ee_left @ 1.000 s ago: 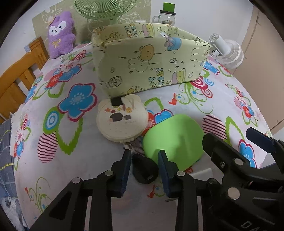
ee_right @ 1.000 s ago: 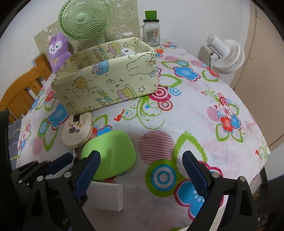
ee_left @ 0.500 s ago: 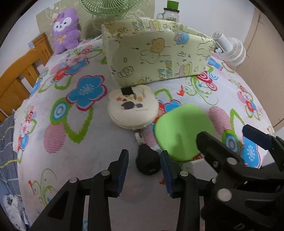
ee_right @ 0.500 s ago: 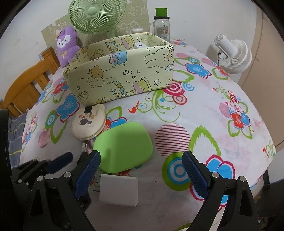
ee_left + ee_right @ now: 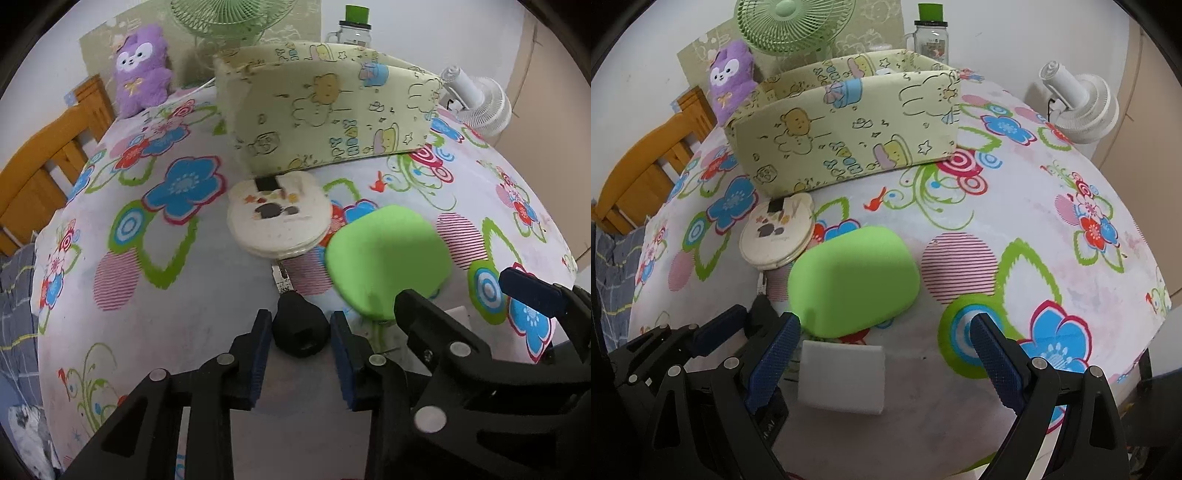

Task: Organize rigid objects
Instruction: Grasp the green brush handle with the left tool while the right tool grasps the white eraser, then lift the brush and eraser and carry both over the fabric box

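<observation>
My left gripper [image 5: 300, 349] brackets the black-headed metal key [image 5: 300, 326] on the floral tablecloth [image 5: 177, 295], jaws apart; squeeze squarely. My right gripper [image 5: 882, 354] gapes, empty, above the white block [image 5: 842, 376].

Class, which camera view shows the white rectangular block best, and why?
The right wrist view: the white rectangular block lies whole and near, just below the green case. The left wrist view shows only a sliver of it behind the right hand-held gripper.

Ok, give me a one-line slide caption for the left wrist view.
Left gripper straddling a black key on the flowered tablecloth, jaws not yet closed, storage box behind.
</observation>
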A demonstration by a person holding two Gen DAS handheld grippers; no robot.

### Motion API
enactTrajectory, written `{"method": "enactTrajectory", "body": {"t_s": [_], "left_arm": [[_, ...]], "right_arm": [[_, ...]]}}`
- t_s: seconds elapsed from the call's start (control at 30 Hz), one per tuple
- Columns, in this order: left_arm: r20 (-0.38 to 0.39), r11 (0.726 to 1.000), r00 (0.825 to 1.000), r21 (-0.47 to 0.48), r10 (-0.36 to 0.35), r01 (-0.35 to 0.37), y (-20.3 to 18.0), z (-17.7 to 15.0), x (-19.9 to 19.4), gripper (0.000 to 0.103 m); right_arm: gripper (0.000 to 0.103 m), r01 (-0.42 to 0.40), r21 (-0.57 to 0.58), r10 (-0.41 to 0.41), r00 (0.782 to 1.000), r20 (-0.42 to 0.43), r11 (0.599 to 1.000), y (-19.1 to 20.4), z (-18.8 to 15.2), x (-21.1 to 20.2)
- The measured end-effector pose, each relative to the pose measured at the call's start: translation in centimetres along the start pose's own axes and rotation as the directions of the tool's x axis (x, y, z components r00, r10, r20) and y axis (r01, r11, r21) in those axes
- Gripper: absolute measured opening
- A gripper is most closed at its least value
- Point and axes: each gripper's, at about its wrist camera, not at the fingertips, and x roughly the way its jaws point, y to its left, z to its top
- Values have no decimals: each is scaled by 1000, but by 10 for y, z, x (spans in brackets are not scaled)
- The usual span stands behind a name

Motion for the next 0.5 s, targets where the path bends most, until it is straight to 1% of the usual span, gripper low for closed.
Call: {"method": "enactTrajectory", "body": {"t_s": [0.07,0.2,0.27,0.33,0.37,0.4,0.43,0.5], "left_arm": [[1,999,999,16,32,-32,0,-2,-2,33],[-3,999,999,17,40,-40,2,-6,-4,33],[1,998,999,28,55,-55,1,-8,-6,33],[5,998,998,26,59,-59,1,-11,-7,33],[4,998,998,18,59,-59,1,-11,-7,33],[2,998,998,6,57,-57,2,-11,-7,33],[0,998,998,-4,57,-57,2,-11,-6,33],[-3,998,998,-22,55,-55,3,-11,-7,33]], "right_arm": [[95,-7,9,7,1000,-10,1000,2,-2,2],[95,-12,39,13,999,-37,999,4,-6,8],[94,0,36,2,999,-49,999,6,-7,10],[86,10,50,-6,997,-77,999,7,-7,13],[79,14,60,-9,997,-80,998,7,-8,14],[74,24,62,-19,997,-76,998,8,-8,13],[70,17,58,-12,997,-73,998,11,-8,13],[52,3,56,1,997,-73,998,14,-7,12]]}}
